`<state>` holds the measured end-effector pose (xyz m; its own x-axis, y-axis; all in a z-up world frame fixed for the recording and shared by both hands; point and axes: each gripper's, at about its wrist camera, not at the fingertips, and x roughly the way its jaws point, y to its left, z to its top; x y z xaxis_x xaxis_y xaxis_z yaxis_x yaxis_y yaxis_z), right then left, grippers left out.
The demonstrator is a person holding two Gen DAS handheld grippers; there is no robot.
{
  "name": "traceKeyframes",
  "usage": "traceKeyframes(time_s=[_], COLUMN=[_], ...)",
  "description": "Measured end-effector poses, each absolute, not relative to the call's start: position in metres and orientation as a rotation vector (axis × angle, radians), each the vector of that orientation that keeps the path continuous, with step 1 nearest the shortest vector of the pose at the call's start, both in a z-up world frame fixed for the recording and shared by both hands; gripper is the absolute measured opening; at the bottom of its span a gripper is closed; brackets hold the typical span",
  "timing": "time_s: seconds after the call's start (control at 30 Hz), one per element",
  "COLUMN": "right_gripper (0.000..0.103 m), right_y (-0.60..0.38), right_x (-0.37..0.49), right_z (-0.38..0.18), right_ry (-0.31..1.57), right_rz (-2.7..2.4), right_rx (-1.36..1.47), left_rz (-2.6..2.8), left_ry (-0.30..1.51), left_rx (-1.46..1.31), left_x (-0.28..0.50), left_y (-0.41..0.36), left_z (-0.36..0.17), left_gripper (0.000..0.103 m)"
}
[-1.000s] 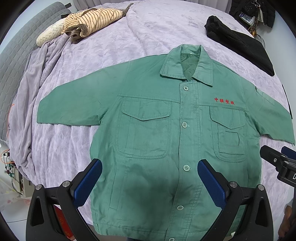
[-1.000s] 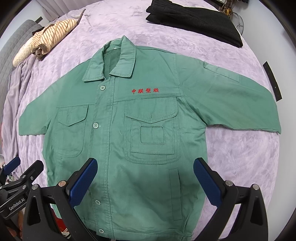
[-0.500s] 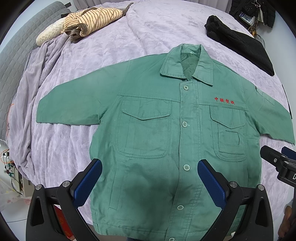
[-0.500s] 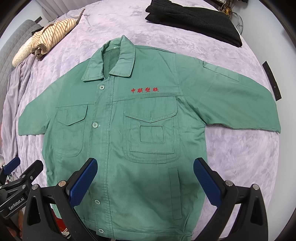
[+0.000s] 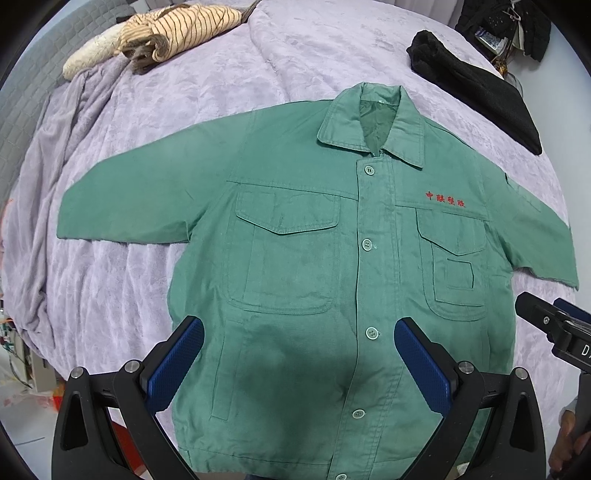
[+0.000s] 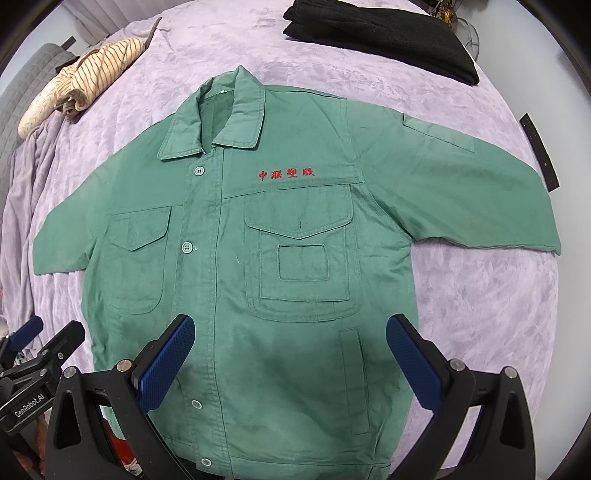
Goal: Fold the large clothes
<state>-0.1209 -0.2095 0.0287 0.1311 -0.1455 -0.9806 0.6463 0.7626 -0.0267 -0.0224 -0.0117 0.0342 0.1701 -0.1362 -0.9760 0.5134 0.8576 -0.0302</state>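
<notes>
Both your grippers hover with fingers spread, holding nothing, above the hem of the green jacket (image 5: 332, 258).

Your left gripper (image 5: 299, 363) and right gripper (image 6: 290, 360) face the jacket, buttoned and flat on the purple bedspread (image 6: 480, 314). Only your right view shows the whole black folded garment (image 6: 380, 37); your left view shows the striped garment (image 5: 177, 29) closer.
</notes>
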Motion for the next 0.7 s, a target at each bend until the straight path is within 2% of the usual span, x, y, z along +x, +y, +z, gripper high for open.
traceKeyframes(time_s=[0.27,0.7], right_gripper=[0.103,0.103], right_y=[-0.195,-0.108], right_x=[-0.107,-0.037], right_z=[0.019,-0.028], right_ry=[1.303,1.371], right_rz=[-0.566,-0.492], right_rx=[0.516,0.434], left_rz=[-0.457,-0.117], left_ry=[1.357,1.33], left_rx=[0.176,-0.139], left_x=[0.042,0.227], left_y=[0.046,0.233], left_z=[0.001,-0.111], left_gripper=[0.103,0.103])
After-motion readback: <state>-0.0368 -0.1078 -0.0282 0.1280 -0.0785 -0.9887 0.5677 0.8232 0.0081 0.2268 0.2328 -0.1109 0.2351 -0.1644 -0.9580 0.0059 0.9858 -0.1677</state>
